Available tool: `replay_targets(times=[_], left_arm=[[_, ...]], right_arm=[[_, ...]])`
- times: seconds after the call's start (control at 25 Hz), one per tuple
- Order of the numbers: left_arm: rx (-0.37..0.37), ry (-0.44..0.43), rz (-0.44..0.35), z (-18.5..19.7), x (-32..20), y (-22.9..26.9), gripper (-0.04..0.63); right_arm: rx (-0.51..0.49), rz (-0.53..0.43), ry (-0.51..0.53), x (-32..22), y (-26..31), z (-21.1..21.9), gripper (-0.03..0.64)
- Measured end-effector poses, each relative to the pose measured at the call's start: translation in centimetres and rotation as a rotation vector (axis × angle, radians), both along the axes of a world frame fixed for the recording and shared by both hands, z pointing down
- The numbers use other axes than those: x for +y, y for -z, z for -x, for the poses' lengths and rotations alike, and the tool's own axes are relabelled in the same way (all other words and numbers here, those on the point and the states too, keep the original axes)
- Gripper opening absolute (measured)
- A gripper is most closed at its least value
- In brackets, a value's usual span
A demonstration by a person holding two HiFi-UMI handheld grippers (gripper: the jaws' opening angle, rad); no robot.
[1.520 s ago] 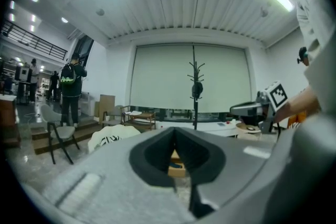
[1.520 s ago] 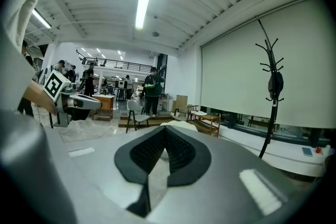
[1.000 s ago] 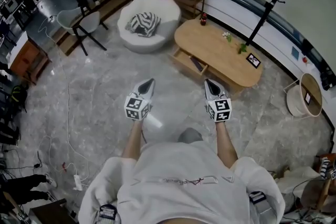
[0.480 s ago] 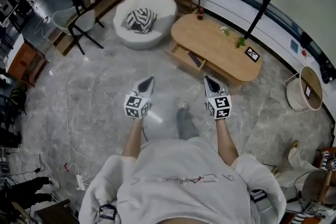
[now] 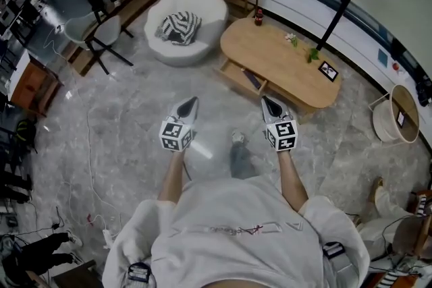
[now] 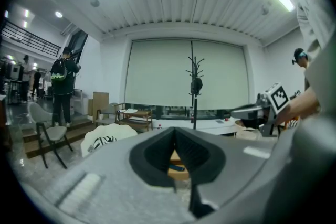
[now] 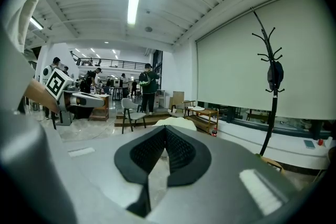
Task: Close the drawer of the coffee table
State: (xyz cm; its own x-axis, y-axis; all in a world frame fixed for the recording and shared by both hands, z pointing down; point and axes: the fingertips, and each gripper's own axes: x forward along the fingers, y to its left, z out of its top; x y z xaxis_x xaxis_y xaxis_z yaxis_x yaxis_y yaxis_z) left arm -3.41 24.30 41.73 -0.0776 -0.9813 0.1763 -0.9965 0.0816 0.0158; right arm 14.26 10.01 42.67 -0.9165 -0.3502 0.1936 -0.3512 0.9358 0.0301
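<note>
**Status:** task not under way in effect – none of it done.

**Task item:** the drawer (image 5: 241, 79) of the low oval bench (image 5: 287, 71) stands pulled out on the bench's near-left side. A dark flat item (image 5: 252, 81) lies inside it. Nothing touches the drawer front.

**Claws:**
- Left claw (image 5: 194, 102): jaws pressed tight together, nothing betw. them. The left gripper view agrees.
- Right claw (image 5: 266, 102): same condition, closed and empty, per the right gripper view.
- Both are held out ahead of the person over bare floor, pointing toward the bench and well apart from it. The right claw sits nearer the drawer's line than the left.

**Surroundings:**
- On the bench: a red bottle (image 5: 258, 18) at the far-left end, a small plant (image 5: 292, 40) mid-top, and a framed picture (image 5: 328, 71) toward the right end.
- A white armchair (image 5: 196, 37) w/ a striped cushion stands left of the bench.
- A coat stand (image 5: 341, 7) stands beyond the bench.

**Remaining, in my judgement:** the whole job.
1. Close the gap to the bench.
2. Set a claw against the drawer front.
3. Push until flush w/ the bench side.

A closed claw tip should do for a push – no grasp req'd. Whether the dark item sticks up enough to foul the closing cannot be told from here.
</note>
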Motion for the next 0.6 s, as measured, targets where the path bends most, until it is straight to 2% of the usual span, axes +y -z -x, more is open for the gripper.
replay_targets(times=[0.6], left_arm=[[-0.012,-0.014,0.03,7.5,-11.9,0.7,-0.002]], right_arm=[[-0.007,0.029,-0.004,-11.7,0.1,7.6,0.005]])
